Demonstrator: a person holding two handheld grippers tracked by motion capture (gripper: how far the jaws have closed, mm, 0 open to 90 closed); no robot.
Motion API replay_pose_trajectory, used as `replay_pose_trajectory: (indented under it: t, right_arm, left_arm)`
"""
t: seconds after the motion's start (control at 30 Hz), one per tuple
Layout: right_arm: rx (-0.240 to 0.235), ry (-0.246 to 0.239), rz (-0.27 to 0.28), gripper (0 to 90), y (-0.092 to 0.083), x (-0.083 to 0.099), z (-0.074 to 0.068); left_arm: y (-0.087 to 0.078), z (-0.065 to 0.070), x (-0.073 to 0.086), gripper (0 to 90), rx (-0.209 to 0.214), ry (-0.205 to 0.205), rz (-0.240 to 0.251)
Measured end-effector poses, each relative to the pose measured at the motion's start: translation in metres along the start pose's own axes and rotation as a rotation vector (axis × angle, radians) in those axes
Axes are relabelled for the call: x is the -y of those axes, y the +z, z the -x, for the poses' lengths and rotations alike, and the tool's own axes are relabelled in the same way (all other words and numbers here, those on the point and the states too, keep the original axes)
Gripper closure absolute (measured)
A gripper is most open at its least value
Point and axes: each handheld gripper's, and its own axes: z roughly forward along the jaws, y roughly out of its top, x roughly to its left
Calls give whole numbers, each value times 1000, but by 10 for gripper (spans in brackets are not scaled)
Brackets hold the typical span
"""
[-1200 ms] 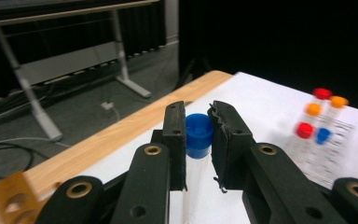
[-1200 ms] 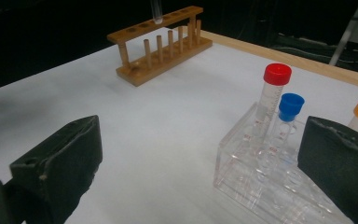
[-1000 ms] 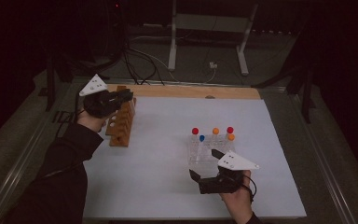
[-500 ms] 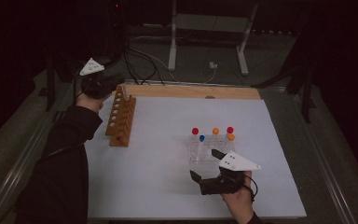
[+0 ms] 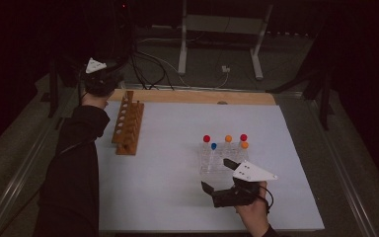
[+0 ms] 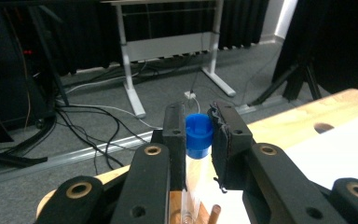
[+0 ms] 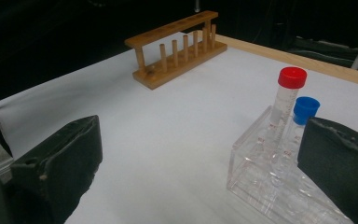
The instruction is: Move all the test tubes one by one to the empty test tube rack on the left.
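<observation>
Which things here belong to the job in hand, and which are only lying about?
Part of the job:
- blue-capped tube, held in the left gripper
- wooden tube rack
- clear plastic rack with capped tubes, such as the red-capped tube
- right gripper, jaws open near the clear rack

Just lying about:
- white metal stand on the floor
- cables on the floor

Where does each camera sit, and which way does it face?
High view: above the person's side, looking forward and down on the white table; both forearms enter from below.
Left gripper view: rides the left gripper, facing off the table's far edge toward the floor; its jaws clamp a blue-capped tube.
Right gripper view: rides the right gripper, low over the table, jaws apart.
Shared: high and right gripper views both show the wooden rack and clear rack.
</observation>
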Motion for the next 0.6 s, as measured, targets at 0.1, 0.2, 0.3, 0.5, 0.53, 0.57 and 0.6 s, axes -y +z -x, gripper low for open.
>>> replay_pose_trajectory:
  t: [0.1, 0.2, 0.3, 0.5, 0.53, 0.57, 0.6]
  right_arm:
    - [3, 4, 1, 0, -1, 0, 1]
    - [1, 9, 0, 0, 0, 1, 3]
    - [-2, 6, -2, 0, -1, 1, 2]
    - [3, 7, 4, 0, -2, 1, 2]
    - [3, 9, 3, 0, -2, 1, 3]
    - [2, 11, -2, 0, -2, 2, 3]
    - [3, 11, -3, 0, -1, 2, 4]
  left_arm:
    - [4, -2, 5, 777, 4, -28, 5]
    - [9, 1, 11, 777, 3, -26, -5]
    - [13, 3, 19, 776, 4, -34, -12]
    - [19, 0, 36, 775, 4, -47, -44]
    - [19, -1, 38, 775, 10, -54, -43]
    - [20, -1, 40, 775, 11, -54, -47]
    - [21, 0, 42, 775, 10, -44, -52]
